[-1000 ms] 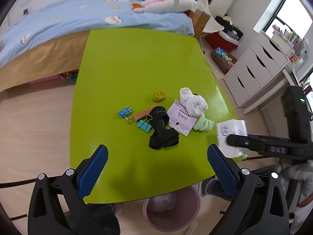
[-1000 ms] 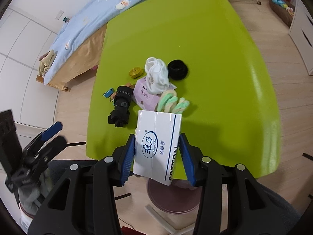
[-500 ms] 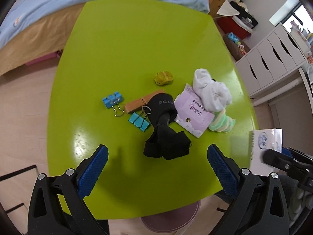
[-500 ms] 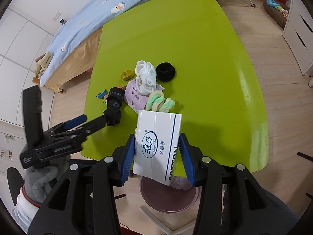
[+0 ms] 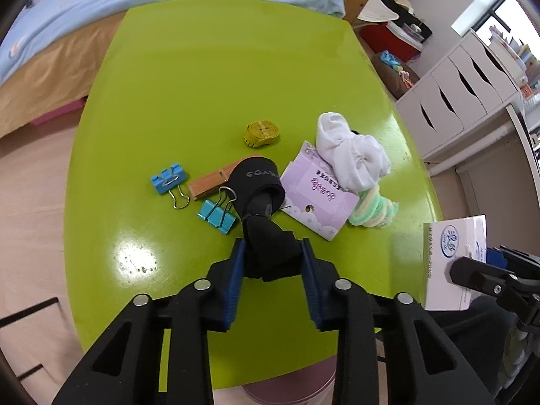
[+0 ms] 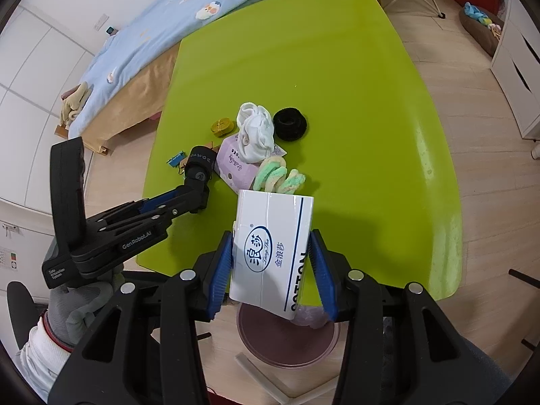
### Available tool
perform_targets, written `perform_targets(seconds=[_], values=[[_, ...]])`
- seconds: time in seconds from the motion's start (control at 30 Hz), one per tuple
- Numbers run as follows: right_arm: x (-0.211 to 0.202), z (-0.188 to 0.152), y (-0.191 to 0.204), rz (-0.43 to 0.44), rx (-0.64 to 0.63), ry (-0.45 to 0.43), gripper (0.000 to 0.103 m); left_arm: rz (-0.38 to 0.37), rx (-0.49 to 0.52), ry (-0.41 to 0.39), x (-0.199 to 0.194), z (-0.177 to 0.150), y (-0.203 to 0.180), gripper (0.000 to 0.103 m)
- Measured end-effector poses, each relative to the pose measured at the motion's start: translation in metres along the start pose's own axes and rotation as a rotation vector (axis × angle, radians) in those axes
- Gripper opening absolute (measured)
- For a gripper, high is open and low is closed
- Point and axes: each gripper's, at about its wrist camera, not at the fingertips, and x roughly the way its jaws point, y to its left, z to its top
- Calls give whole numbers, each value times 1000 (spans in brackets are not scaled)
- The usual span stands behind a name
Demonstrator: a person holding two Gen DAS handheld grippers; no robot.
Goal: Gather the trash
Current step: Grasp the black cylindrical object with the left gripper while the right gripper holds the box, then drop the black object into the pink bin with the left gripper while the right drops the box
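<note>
Left tongs (image 5: 271, 263) are closing on the black strap (image 5: 266, 236) near the green bench's (image 5: 202, 67) front edge. Right tongs (image 6: 271, 265) clamp the white box (image 6: 270, 249) above the pink bin (image 6: 287, 347), off that edge.

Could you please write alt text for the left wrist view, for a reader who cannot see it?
The left tool is closing on a black fabric strap on a green table, beside blue binder clips, a purple card and a white sock.

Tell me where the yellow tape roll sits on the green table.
In the left wrist view the yellow tape roll lies mid-table, apart from the others, beyond the wooden clothespin and left of the white sock.
</note>
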Motion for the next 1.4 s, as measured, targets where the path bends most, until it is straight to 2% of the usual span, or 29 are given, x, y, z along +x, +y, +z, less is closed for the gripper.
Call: perform_targets(seconds=[0.17,0.57,1.0,1.4], values=[[-5,-1,4,-11,-22,-20,45,-16,30,-21,-11,0,-4,25],[-30,-12,21,-47,-103,-77,45,-40,76,-88,-57,-13,-15,25],[-66,-50,33,-59,-176,-129,45,-62,155,-150,-112,-59,-25,25],[-81,-91,45,-53,-210,-143,45,-93,211,-150,-128,-106,-39,25]])
